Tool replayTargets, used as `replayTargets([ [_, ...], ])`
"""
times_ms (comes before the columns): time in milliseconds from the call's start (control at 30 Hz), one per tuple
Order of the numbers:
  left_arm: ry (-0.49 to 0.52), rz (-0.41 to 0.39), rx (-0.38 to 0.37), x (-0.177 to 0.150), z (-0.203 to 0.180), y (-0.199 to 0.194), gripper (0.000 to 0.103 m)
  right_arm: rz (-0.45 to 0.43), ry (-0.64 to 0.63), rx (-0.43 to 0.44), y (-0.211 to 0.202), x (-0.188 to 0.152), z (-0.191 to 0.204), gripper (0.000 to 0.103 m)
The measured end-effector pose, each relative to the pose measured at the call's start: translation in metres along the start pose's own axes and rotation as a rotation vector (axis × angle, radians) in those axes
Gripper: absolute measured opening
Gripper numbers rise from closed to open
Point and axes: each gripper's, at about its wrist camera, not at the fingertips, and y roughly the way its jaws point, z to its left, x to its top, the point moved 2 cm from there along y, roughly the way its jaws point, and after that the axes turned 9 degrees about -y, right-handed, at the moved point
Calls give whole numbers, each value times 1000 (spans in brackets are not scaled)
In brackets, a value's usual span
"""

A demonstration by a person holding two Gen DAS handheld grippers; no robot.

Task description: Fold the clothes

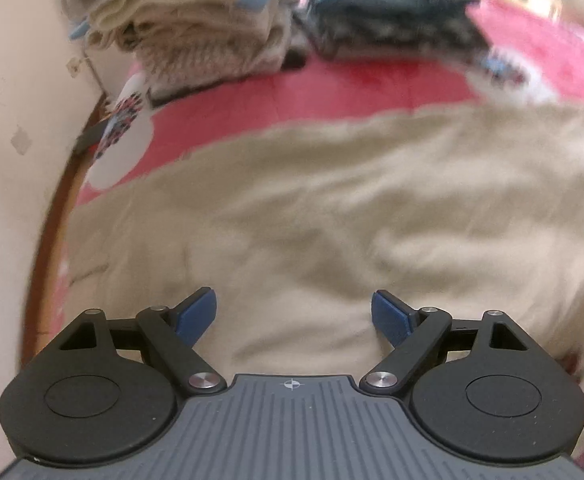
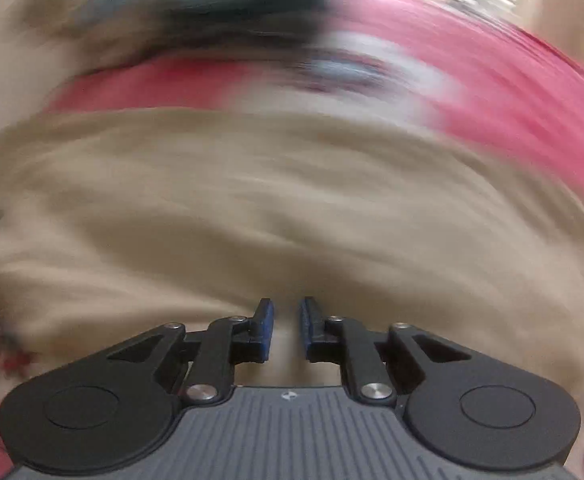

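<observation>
Where both views are agreeing: the beige garment is lying spread over the red sheet, filling the middle ground under both grippers.
Left gripper: its fingers are standing wide apart above the garment, holding nothing.
Right gripper: its fingers are sitting close together with a narrow slit between the blue pads; no cloth is showing pressed between them.
Left view only: a stack of folded cream cloths is sitting at the far left of the sheet, with a dark pile of clothes beside it. A wooden edge is running along the sheet next to a pale wall.
Right view only: the garment's right-hand portion is reaching across to the sheet's far side.
Hard to make out: the right view is smearing heavily. The dark mass at its top is appearing only as a blur, and the garment's folds and hems are not reading in either view.
Cut off: the garment's near edge is lying hidden behind both gripper bodies.
</observation>
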Motion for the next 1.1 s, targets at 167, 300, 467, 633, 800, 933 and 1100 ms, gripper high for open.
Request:
replayTargets([
  [167,-95,22,38,0,34,0,87,-34,238,-295,-36,-16,-58,12],
  [300,-96,12,38,6,37,-10,86,-128,192,-149,-52,-24,-16,14],
  [467,-8,-15,48,-2,22,-2,87,-106,411,-287,-24,-41,-51,18],
  [633,-49,-9,77,3,27,0,87,-246,792,-331,-58,-67,-99,23],
  [800,12,-35,62,16,5,-14,87,-376,961,-170,-66,-88,-104,37],
  [933,24,-54,10,36,-35,-15,87,-413,1131,-91,-39,-103,-116,40],
  [1100,86,-50,-72,56,-110,-3,87,-498,1255,-65,-17,-102,-128,43],
])
